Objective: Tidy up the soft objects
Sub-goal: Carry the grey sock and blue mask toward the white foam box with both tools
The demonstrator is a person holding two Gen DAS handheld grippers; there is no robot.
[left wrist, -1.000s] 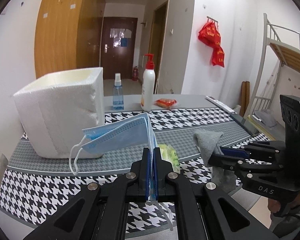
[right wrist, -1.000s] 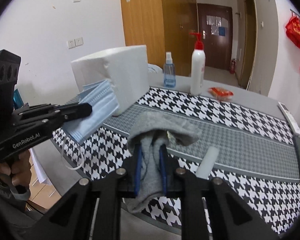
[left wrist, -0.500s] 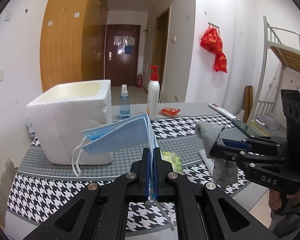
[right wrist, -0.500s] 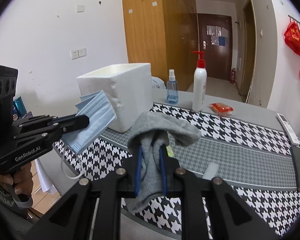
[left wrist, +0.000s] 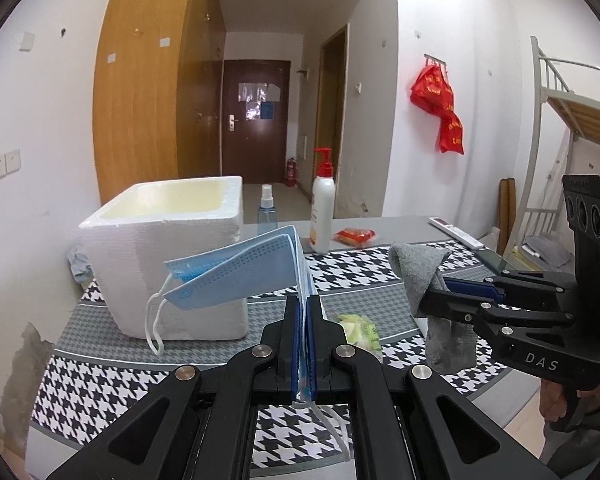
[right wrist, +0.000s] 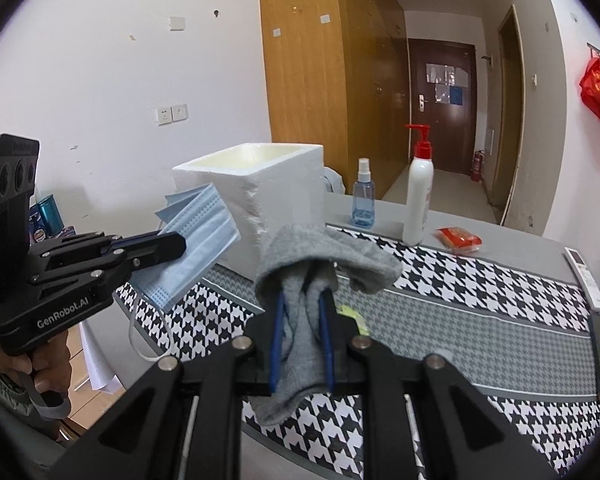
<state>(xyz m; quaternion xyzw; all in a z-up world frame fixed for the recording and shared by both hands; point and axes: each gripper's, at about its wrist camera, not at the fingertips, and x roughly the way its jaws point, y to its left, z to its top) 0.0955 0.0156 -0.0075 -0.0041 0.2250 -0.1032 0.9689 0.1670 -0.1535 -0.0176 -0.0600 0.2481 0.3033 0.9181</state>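
Note:
My left gripper (left wrist: 304,304) is shut on a stack of blue face masks (left wrist: 240,276), which stick up and to the left with white ear loops dangling. The grey sock (right wrist: 320,256) is pinched between the pads of my right gripper (right wrist: 302,300) and drapes over both fingertips. Both are held above the near side of the table. An open white foam box (left wrist: 172,256) stands at the table's left, just behind the masks (right wrist: 196,244). From the left wrist view the sock (left wrist: 424,276) hangs in the right gripper (left wrist: 440,292) at the right.
The table has a houndstooth cloth (right wrist: 480,280). On it lie a green-yellow packet (left wrist: 360,332), a blue spray bottle (right wrist: 364,196), a white pump bottle (right wrist: 418,196), a red packet (right wrist: 458,238) and a remote (right wrist: 584,276). A hand (right wrist: 40,368) holds the left gripper's handle.
Both grippers have risen a little with the masks and the sock still held; the table and foam box sit lower in both views, and the box's open top now shows.

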